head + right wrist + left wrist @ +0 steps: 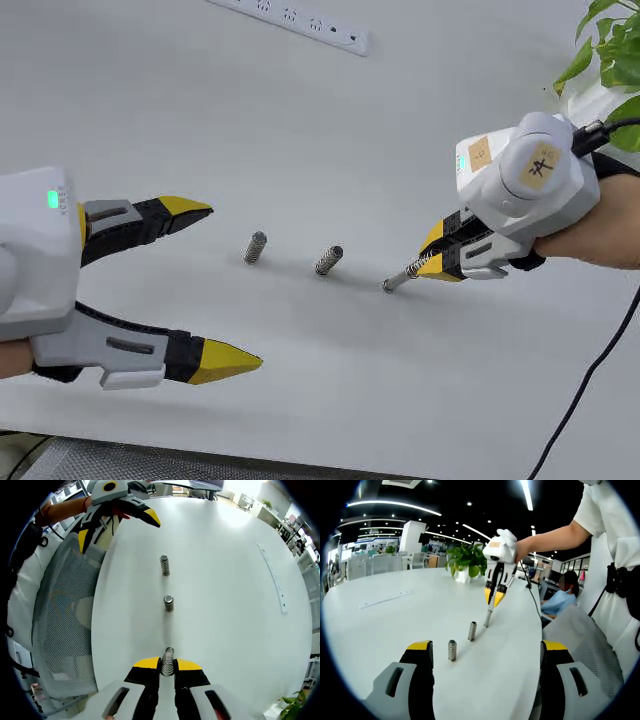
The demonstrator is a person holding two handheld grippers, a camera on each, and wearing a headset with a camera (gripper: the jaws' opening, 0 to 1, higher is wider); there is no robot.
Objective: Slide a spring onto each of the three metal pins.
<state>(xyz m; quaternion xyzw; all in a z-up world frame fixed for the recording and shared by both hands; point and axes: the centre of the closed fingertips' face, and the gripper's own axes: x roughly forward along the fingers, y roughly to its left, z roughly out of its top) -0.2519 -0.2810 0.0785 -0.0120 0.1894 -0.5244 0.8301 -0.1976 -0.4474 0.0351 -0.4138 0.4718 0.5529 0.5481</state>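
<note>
Right gripper (432, 262) pinched narrow on spring (418, 264), threaded over third pin (392, 283), whose tip touches white table (400, 120). Spring probably light, squashy, slippery: hold mid-coil, gently. Left gripper (230, 285) spread wide, holding nothing. Loaded pins (256, 247) stand nearby.

spring (413, 269): upper end hidden in jaws | plant (610, 45): cropped at edge
</note>
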